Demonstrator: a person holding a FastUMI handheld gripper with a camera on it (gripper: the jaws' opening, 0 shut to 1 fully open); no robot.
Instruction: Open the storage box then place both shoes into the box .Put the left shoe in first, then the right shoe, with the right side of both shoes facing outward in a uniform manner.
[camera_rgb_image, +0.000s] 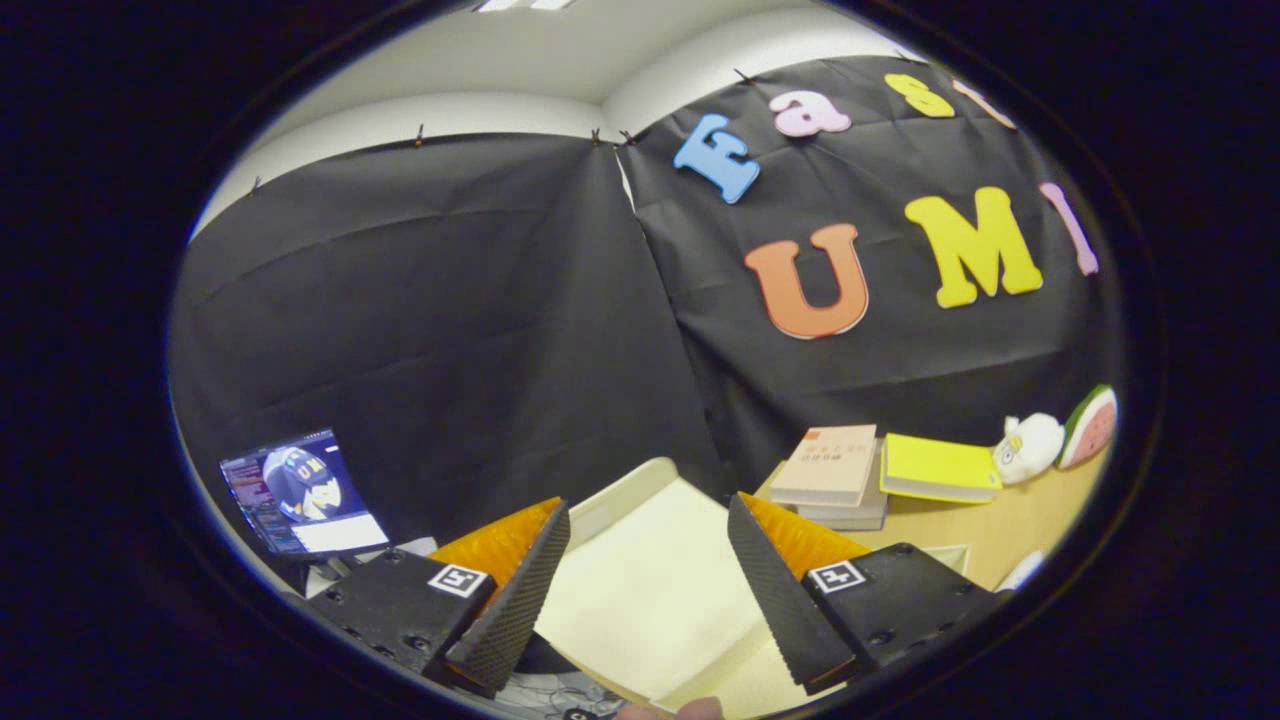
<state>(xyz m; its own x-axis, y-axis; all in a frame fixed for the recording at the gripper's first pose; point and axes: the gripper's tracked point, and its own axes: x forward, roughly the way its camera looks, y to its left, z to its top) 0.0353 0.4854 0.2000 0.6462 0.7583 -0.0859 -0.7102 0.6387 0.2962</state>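
Your gripper (648, 520): fingers spread wide, nothing between the pads, tilted upward toward the booth wall.

Storage box (640, 580): the pale cream panel with a raised rim at its far edge lies under and between your fingers, reaching from near to just beyond the tips. You cannot tell from here whether this is the lid or the inside, nor whether the box is open. A fingertip (697, 709) shows at its near edge.

Table (1010, 525): light wood, to the right beyond your right finger.

Books (830, 468): a small stack with a tan cover on top, just past the right finger's tip, at the far side of the table against the black cloth.

Yellow book (940, 467): lying flat, just right of the stack, touching or nearly so.

Plush toy (1030, 445): white, right of the yellow book, near the wall.

Watermelon-slice toy (1092, 425): upright, just right of the plush toy.

Monitor (300, 495): lit, at far left beyond your left finger, standing before the cloth.
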